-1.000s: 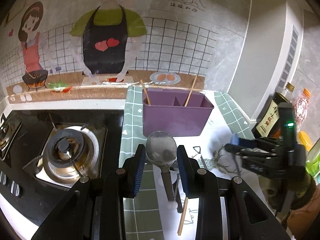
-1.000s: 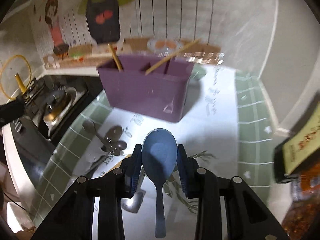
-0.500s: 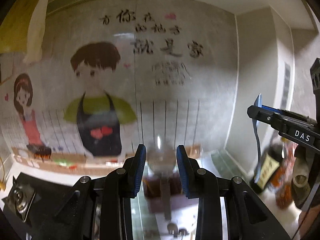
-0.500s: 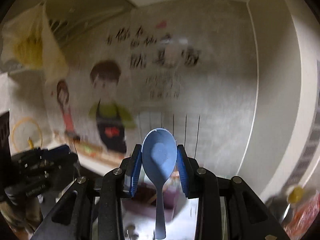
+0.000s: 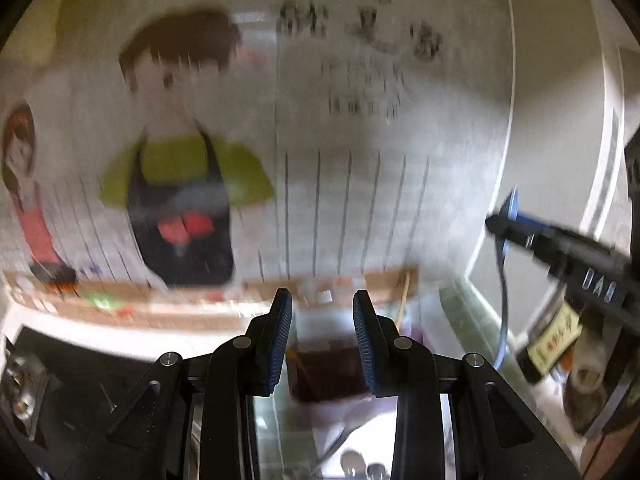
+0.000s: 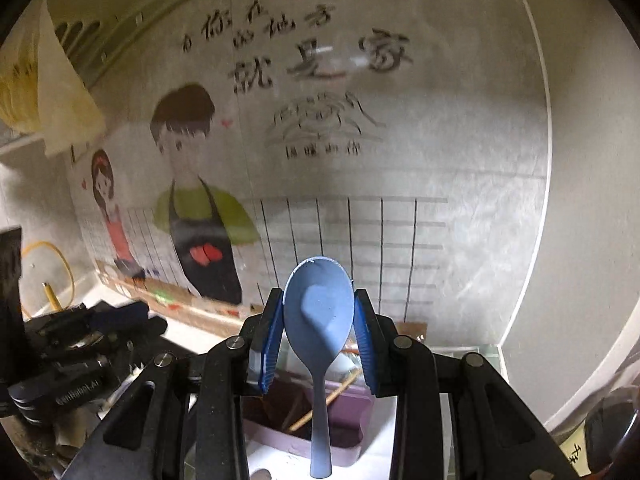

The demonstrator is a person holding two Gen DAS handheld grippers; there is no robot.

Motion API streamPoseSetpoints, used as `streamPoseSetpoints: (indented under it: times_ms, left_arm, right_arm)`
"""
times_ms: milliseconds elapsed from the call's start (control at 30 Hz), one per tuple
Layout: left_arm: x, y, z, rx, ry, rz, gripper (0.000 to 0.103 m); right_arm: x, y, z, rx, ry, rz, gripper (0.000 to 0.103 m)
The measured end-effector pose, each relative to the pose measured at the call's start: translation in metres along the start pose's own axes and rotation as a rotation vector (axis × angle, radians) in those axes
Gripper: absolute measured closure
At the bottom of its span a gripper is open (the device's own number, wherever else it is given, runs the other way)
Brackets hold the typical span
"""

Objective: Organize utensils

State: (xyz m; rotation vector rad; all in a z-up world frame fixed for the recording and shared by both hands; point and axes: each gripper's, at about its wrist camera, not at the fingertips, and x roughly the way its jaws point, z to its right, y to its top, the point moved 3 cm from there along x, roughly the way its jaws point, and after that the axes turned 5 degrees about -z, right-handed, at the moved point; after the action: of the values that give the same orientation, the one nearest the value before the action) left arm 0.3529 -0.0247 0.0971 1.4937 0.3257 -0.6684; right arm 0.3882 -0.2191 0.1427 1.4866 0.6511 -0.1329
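Observation:
In the right wrist view, my right gripper (image 6: 319, 320) is shut on the bowl of a blue plastic spoon (image 6: 319, 308), whose handle hangs straight down. Beneath it stands the purple utensil box (image 6: 352, 412) with wooden chopsticks (image 6: 324, 400) inside. In the blurred left wrist view, my left gripper (image 5: 322, 332) keeps its jaws narrow on a metal spoon (image 5: 322, 300), which shows only as a faint pale smear. The purple box (image 5: 324, 368) lies below and beyond it. At the right edge the right gripper (image 5: 498, 226) carries the blue spoon (image 5: 505, 280) edge-on. The left gripper (image 6: 152, 322) shows at the left.
A wall with a cartoon mural (image 5: 180, 208) fills both views. A gas stove (image 5: 24, 392) is at the lower left and a soy sauce bottle (image 5: 548, 348) at the right. Metal spoons (image 5: 360, 464) lie on the counter below. A yellow hose (image 6: 52, 264) hangs at the left.
Both grippers have risen from the counter with their spoons. The views now face the wall, and the purple box has dropped to the bottom of each.

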Motion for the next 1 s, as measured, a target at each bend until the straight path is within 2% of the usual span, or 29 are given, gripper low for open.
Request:
streamPoseSetpoints:
  times_ms: [100, 300, 400, 600, 733, 867, 1000]
  left_arm:
    - [0.022, -0.037, -0.005, 0.008, -0.024, -0.086, 0.069]
    - [0.07, -0.101, -0.005, -0.005, -0.09, -0.287, 0.069]
    - [0.1, -0.126, 0.013, 0.012, -0.167, -0.386, 0.069]
    - [0.14, -0.146, 0.057, 0.107, -0.245, -0.434, 0.068]
    - [0.169, -0.15, 0.065, 0.142, -0.224, -0.481, 0.067]
    - [0.182, -0.162, 0.049, 0.068, -0.229, -0.559, 0.067]
    - [0.161, -0.181, 0.039, -0.012, -0.318, -0.617, 0.065]
  right_arm:
    - [0.0, -0.015, 0.009, 0.006, -0.007, -0.043, 0.072]
    - [-0.007, -0.058, 0.033, -0.018, -0.09, -0.116, 0.072]
    - [-0.006, -0.075, 0.046, 0.0, -0.115, -0.158, 0.072]
    - [-0.005, -0.109, 0.064, 0.037, -0.136, -0.244, 0.072]
    - [-0.004, -0.125, 0.066, 0.043, -0.141, -0.289, 0.072]
    - [-0.005, -0.141, 0.069, 0.061, -0.128, -0.328, 0.072]
    - [-0.006, -0.154, 0.069, 0.08, -0.109, -0.354, 0.072]
